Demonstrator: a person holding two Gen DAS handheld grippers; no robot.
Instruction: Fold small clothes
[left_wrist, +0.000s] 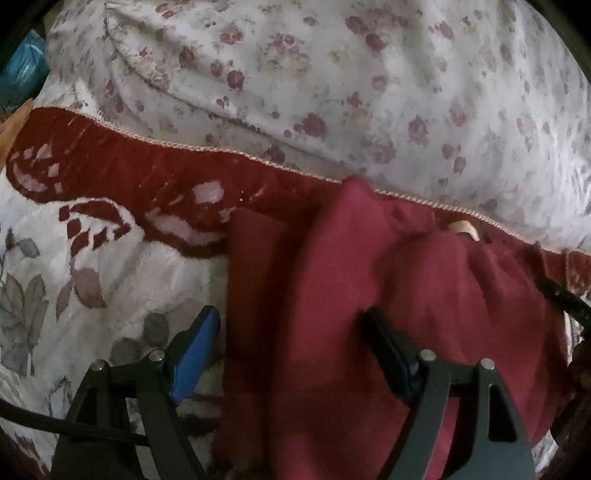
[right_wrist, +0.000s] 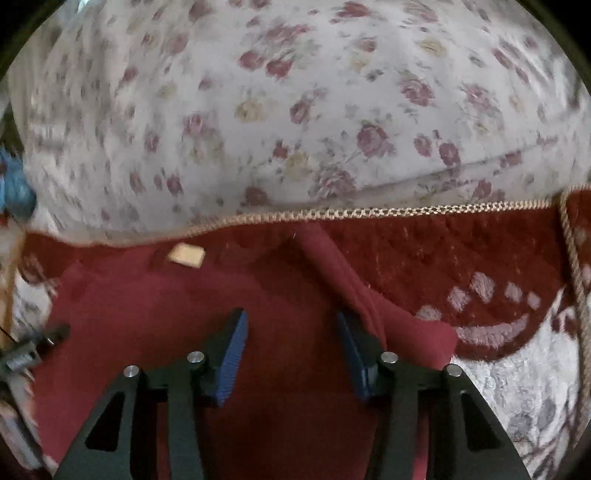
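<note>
Garment: dark red cloth (left_wrist: 388, 295) lay on the patterned blanket (left_wrist: 92, 258), below the floral sheet (left_wrist: 332, 92).
Left gripper (left_wrist: 291, 332): jaws apart, nothing clamped.
Right gripper (right_wrist: 291, 343): jaws apart above the cloth.

This looks like a home, most likely a bedroom. A soft white sheet (right_wrist: 295, 110) printed with small pink roses swells across the far side like bedding, and over its near part lies a plush blanket (left_wrist: 122, 173) in dark red and white with leaf patterns and a braided trim (right_wrist: 406, 212) along its far edge. The light is dim and domestic, without any workbench or shop fittings.
</note>
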